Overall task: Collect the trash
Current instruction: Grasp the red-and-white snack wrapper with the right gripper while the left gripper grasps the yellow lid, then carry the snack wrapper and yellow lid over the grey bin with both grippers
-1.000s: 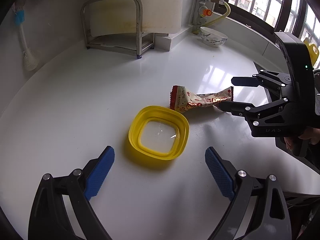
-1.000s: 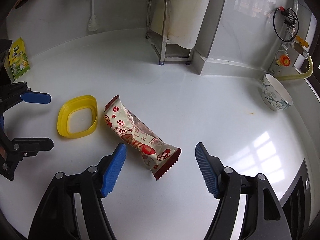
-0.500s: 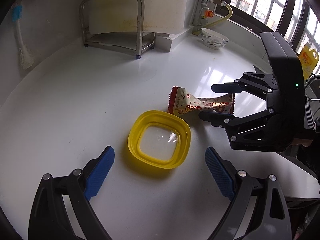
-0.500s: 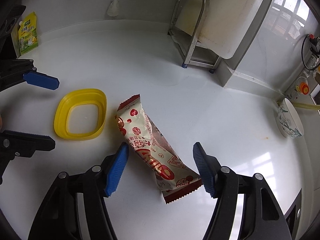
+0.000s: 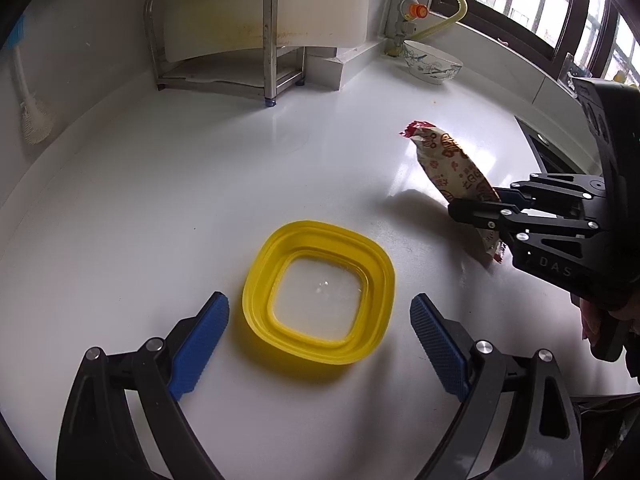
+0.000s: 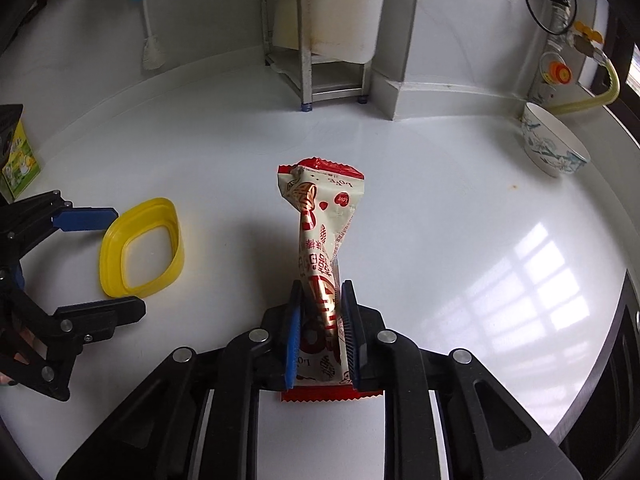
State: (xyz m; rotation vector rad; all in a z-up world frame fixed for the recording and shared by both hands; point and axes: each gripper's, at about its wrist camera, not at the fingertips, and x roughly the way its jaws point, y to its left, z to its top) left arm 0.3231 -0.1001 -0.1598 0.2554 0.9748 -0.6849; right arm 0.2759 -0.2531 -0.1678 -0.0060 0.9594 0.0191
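Observation:
A crumpled white-and-red snack wrapper (image 6: 320,208) stands between the blue pads of my right gripper (image 6: 321,288), whose jaws are closing and press on its lower half. In the left wrist view the wrapper (image 5: 448,156) tilts up off the white counter, its far end raised, held by the right gripper (image 5: 476,202). A yellow square lid (image 5: 320,292) lies flat on the counter. My left gripper (image 5: 318,302) is open, its fingers on either side of the lid's near part without touching it. The right wrist view shows the same lid (image 6: 140,248) at the left.
A patterned bowl (image 6: 554,148) stands at the back right near a yellow gas hose. A steel rack (image 5: 224,40) with a white board is at the back. A brush (image 5: 32,116) hangs at the left wall. A green packet (image 6: 18,160) stands far left. A dark hob edge (image 6: 624,340) borders the right.
My right jaws have come together onto the wrapper, which now lines up with the fingers and is tipped up off the counter. The left gripper has edged closer to the yellow lid.

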